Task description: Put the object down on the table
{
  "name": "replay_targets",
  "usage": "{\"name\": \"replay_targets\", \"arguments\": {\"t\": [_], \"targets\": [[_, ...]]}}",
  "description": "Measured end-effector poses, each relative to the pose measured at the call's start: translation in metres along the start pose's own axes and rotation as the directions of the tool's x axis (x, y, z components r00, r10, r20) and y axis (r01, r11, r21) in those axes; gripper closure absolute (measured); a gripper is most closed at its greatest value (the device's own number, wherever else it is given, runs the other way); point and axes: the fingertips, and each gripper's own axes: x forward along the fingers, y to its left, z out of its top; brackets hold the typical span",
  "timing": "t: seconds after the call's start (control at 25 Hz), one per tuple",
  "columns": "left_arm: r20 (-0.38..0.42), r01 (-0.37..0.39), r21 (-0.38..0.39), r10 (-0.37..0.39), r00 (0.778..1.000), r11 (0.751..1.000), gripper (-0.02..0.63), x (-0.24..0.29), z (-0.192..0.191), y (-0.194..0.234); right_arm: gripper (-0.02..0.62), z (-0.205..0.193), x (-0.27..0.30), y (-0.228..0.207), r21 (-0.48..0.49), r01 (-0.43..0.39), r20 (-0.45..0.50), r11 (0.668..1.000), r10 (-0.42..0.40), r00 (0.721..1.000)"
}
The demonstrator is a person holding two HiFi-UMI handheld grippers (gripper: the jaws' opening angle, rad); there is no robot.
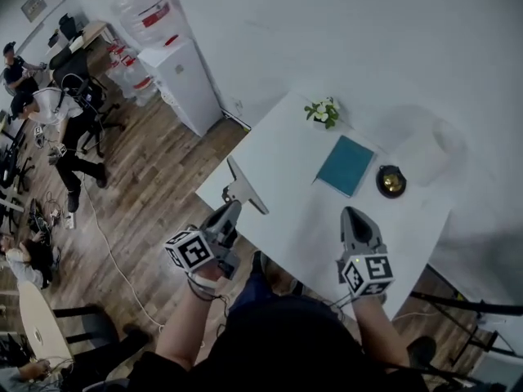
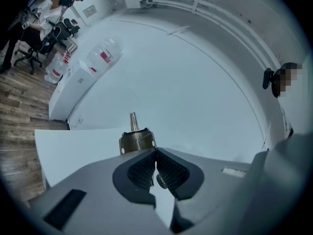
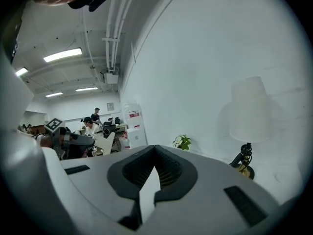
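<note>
My left gripper is shut on a grey metal tool and holds it over the left edge of the white table. In the left gripper view the tool sticks out just past the closed jaws as a threaded metal collar with a thin pin on top. My right gripper hovers over the table's near edge. Its jaws are shut with nothing between them.
On the table are a small potted plant, a teal book and a lamp with a dark base and a white shade. A water dispenser stands at the wall to the left. People sit at desks on the wooden floor far left.
</note>
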Motion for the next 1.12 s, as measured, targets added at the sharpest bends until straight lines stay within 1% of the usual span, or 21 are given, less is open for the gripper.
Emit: {"name": "replay_targets", "arguments": {"t": [0.08, 0.2, 0.36, 0.44, 0.6, 0.8, 0.92, 1.12], "targets": [[-0.019, 0.028, -0.026, -0.028, 0.999, 0.999, 0.595, 0.020, 0.009, 0.014, 0.591, 0.001, 0.007, -0.005, 0.002, 0.045, -0.002, 0.999, -0.045, 0.999], [-0.050, 0.014, -0.063, -0.017, 0.999, 0.998, 0.595, 0.045, 0.019, 0.052, 0.591, 0.001, 0.022, -0.012, -0.006, 0.104, -0.012, 0.995, -0.104, 0.994], [-0.087, 0.051, -0.145, -0.064, 0.994, 0.988, 0.595, 0.079, 0.029, 0.085, 0.591, 0.004, 0.044, -0.009, -0.009, 0.175, -0.034, 0.985, -0.175, 0.984], [-0.124, 0.039, -0.163, -0.060, 0.990, 0.986, 0.594, 0.094, 0.028, 0.107, 0.591, 0.003, 0.054, -0.007, -0.013, 0.201, -0.047, 0.979, -0.202, 0.978], [-0.203, 0.028, -0.213, -0.072, 0.977, 0.977, 0.595, 0.124, 0.017, 0.141, 0.591, 0.000, 0.062, -0.007, -0.017, 0.267, -0.075, 0.964, -0.268, 0.961], [-0.273, 0.024, -0.270, -0.100, 0.957, 0.963, 0.595, 0.159, 0.006, 0.172, 0.591, -0.003, 0.071, -0.010, -0.020, 0.330, -0.101, 0.944, -0.330, 0.938], [-0.303, 0.014, -0.301, -0.110, 0.947, 0.953, 0.595, 0.180, -0.006, 0.187, 0.591, -0.006, 0.073, -0.015, -0.021, 0.358, -0.112, 0.933, -0.358, 0.927], [-0.355, -0.028, -0.351, -0.105, 0.929, 0.936, 0.595, 0.205, -0.025, 0.209, 0.591, -0.010, 0.074, -0.017, -0.015, 0.388, -0.125, 0.922, -0.387, 0.914]]}}
